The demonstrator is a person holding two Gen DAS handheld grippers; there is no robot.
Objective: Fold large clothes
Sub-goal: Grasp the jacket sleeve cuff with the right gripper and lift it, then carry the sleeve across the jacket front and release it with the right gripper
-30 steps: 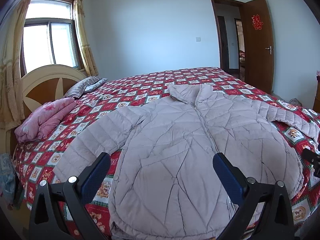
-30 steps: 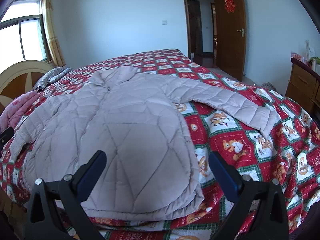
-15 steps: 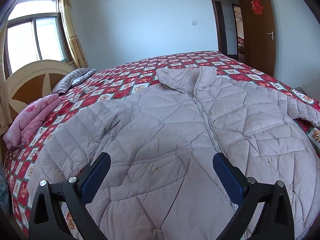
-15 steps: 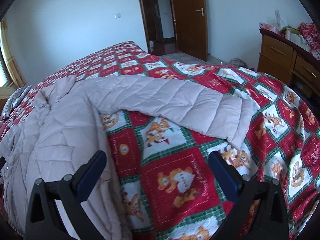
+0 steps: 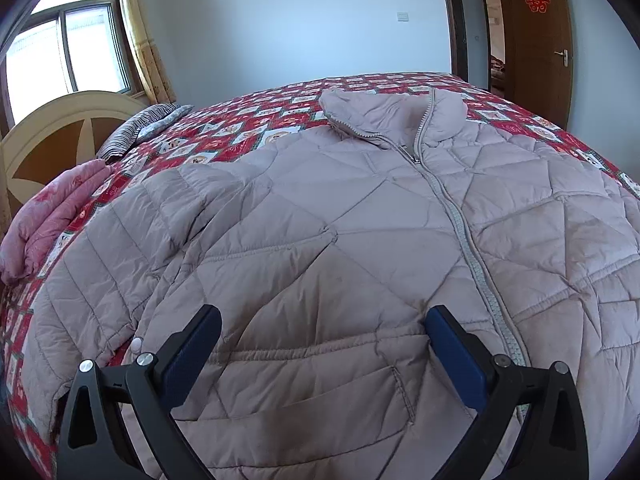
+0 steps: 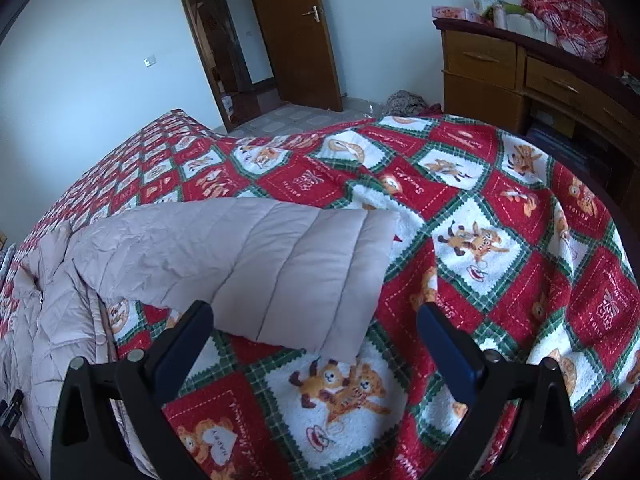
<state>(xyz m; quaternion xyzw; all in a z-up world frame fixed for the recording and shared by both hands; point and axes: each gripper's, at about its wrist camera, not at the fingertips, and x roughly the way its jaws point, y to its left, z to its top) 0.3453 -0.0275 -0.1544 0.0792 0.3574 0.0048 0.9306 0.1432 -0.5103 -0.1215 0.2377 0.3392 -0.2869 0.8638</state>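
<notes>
1. Your left gripper (image 5: 322, 330) is spread wide with nothing between its blue pads, hovering over the lower front of the jacket (image 5: 360, 240).
2. Your right gripper (image 6: 314, 326) is equally wide and grips nothing; the sleeve (image 6: 288, 268) cuff lies between its fingers.
3. Jacket lies flat, zipped, collar away from you, on the red bear-print bedspread (image 6: 500, 240).
4. Pink bedding (image 5: 52, 220) sits by the headboard (image 5: 60, 136).
5. Dresser (image 6: 540, 80) top holds a red plaid cloth (image 6: 568, 16) and small items too small to tell.
</notes>
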